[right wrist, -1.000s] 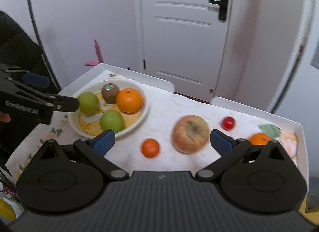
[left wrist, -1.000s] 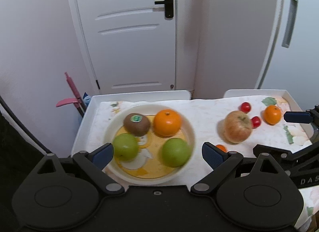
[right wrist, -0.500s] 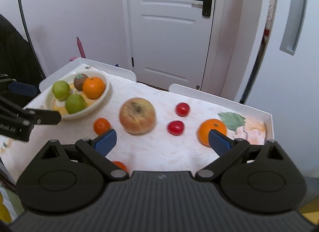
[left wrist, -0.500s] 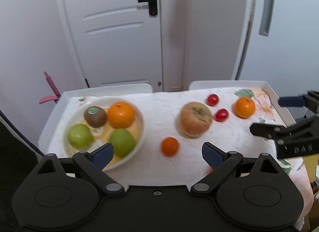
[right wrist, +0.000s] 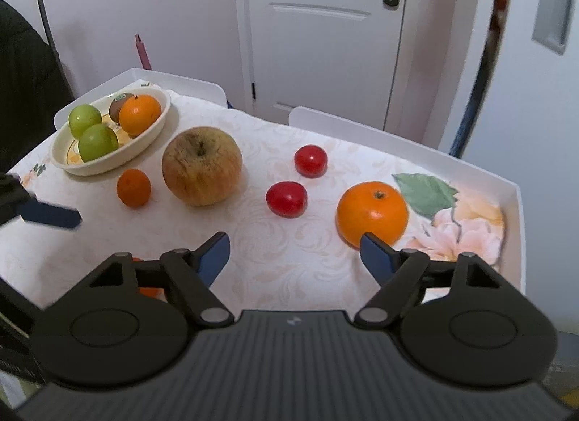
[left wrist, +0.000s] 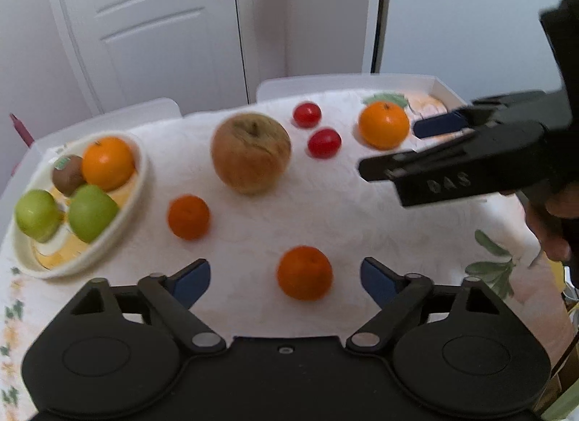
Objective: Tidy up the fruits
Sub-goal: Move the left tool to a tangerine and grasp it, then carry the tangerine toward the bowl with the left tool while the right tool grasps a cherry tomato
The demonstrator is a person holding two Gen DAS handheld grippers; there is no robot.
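A cream bowl at the left holds two green apples, a kiwi and an orange. On the cloth lie a big brownish apple, two red tomatoes, an orange and two small tangerines. My left gripper is open, its fingers either side of the near tangerine. My right gripper is open and empty, its right finger just in front of the orange. The big apple and bowl lie to its left.
The table has a raised white rim and a flowered cloth. A white door and wall stand behind it. The right gripper's body shows at the right of the left wrist view. A dark garment hangs at the left.
Both grippers have moved to the right along the table and lower. The bowl has slid to the left of both views. The near tangerine now lies between my left fingers.
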